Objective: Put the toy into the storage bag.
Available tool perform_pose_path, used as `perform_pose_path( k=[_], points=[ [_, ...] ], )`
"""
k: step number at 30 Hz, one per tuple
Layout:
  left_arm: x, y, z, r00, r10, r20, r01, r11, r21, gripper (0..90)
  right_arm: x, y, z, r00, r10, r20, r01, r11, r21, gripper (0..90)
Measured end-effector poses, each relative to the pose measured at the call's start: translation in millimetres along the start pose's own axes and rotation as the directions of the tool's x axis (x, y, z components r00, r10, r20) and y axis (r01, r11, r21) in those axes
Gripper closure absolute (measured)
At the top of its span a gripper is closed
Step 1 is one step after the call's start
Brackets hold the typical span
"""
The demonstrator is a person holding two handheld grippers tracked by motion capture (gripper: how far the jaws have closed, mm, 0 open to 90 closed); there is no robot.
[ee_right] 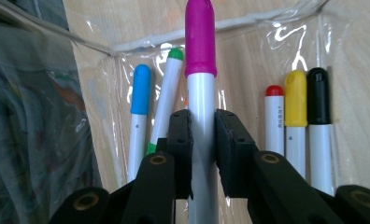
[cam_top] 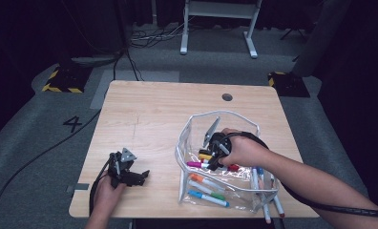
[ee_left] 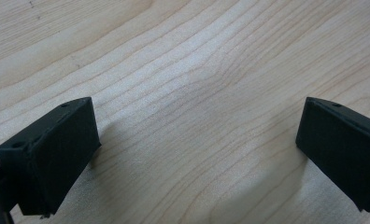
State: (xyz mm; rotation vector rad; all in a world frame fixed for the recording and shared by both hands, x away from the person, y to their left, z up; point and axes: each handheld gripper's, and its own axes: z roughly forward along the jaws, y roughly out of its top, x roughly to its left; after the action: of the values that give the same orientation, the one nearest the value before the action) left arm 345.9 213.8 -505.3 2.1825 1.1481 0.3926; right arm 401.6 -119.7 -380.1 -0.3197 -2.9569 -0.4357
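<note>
**Magenta marker going into the clear pouch**

The magenta marker (ee_right: 200,93) is pinched by its white barrel between the pads of the right gripper (ee_right: 202,154), cap pointing ahead into the clear pouch (cam_top: 192,125), which lies open on the table (cam_top: 149,114) at about four o'clock from the table's middle.

At the far left, near the table's seven o'clock corner, the left gripper (cam_top: 140,175) rests with its jaws spread wide over bare wood, holding nothing.

Moving right, inside the pouch a blue marker (ee_right: 138,116) and a green marker (ee_right: 167,98) lie at about ten o'clock from the held one. A red marker (ee_right: 274,119), a yellow marker (ee_right: 295,121) and a black marker (ee_right: 319,126) lie side by side at about three o'clock.

To do this well, I would lower the marker flat into the free lane between the green and red ones, parallel to its neighbours. The grip should let go only once the barrel rests on the pouch floor, so it cannot roll or snag the plastic wall.
</note>
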Motion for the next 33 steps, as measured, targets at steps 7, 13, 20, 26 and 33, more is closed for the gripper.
perform_pose_path(
  k=[7, 13, 20, 26, 33],
  points=[
    [0.1, 0.0, 0.0, 1.0000, 0.001, 0.000, -0.001, 1.0000, 0.000, 0.0, -0.5, 3.6, 13.5, 0.9999, -0.010, -0.012, 0.011, 0.998, 0.068, 77.1],
    [0.1, 0.0, 0.0, 1.0000, 0.001, 0.000, -0.001, 1.0000, 0.000, 0.0, 1.4, 6.8, 23.4, 0.9997, -0.025, -0.006, 0.025, 0.992, 0.126, 77.0],
    [0.0, 0.0, 0.0, 1.0000, 0.000, 0.000, 0.000, 1.0000, 0.000, 0.0, 2.1, 6.0, 30.9, 0.9995, -0.031, 0.007, 0.030, 0.990, 0.136, 62.4],
    [0.1, 0.0, 0.0, 1.0000, 0.001, 0.000, -0.001, 1.0000, 0.000, 0.0, 7.4, 5.7, 10.1, 0.9995, 0.001, 0.033, 0.000, 1.000, -0.016, 50.3],
    [0.1, 0.1, -0.1, 1.0000, 0.001, 0.000, -0.001, 1.0000, 0.002, 0.0, 16.7, 1.5, -46.5, 0.9974, 0.011, 0.071, 0.007, 0.969, -0.245, 48.3]
  ],
)
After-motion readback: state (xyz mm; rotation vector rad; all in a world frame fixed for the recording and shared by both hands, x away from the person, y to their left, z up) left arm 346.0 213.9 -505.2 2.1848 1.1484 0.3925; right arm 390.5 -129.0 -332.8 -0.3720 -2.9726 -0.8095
